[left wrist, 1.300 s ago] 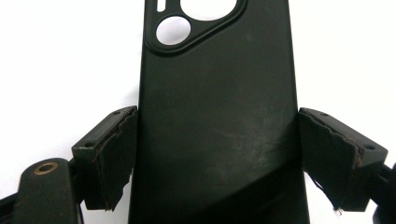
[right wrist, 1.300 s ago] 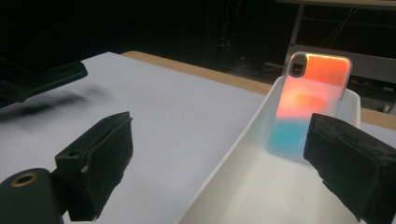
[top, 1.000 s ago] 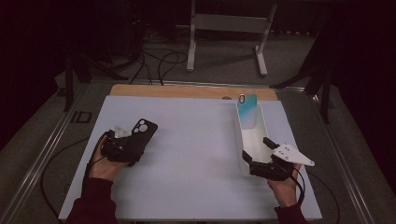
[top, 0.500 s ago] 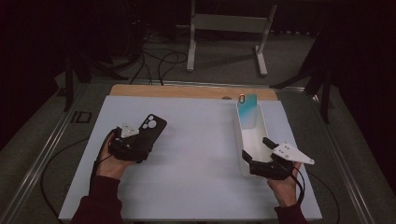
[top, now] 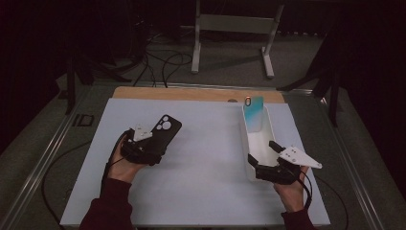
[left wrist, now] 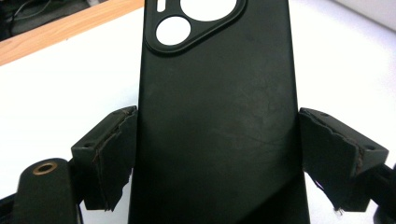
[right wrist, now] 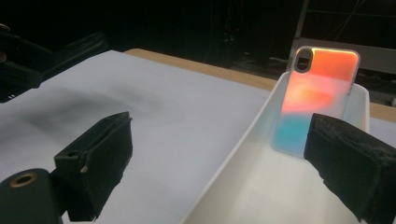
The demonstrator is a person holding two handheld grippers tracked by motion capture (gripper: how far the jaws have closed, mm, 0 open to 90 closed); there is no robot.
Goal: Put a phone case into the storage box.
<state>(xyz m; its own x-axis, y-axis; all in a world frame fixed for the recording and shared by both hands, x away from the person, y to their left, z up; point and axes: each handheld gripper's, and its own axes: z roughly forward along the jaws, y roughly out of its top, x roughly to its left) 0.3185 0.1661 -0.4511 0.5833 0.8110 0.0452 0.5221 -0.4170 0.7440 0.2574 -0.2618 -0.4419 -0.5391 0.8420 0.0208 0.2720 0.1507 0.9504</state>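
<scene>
A black phone case with round camera cut-outs is held just above the white mat, left of centre, with my left gripper shut on its long sides. In the left gripper view the case spans the gap and both pads press its edges. A long white tray lies on the right. An iridescent orange-to-teal phone case leans upright at its far end. My right gripper stands open at the tray's near end. In the right gripper view its jaws straddle the tray's left wall, facing the iridescent case.
The white mat covers a wooden board whose back edge shows beyond it. A small black item lies off the mat at left. A metal stand and cables sit on the floor behind the table.
My left gripper has carried the black phone case to the right, toward the mat's centre, and slightly up. The right gripper has stayed at the tray.
</scene>
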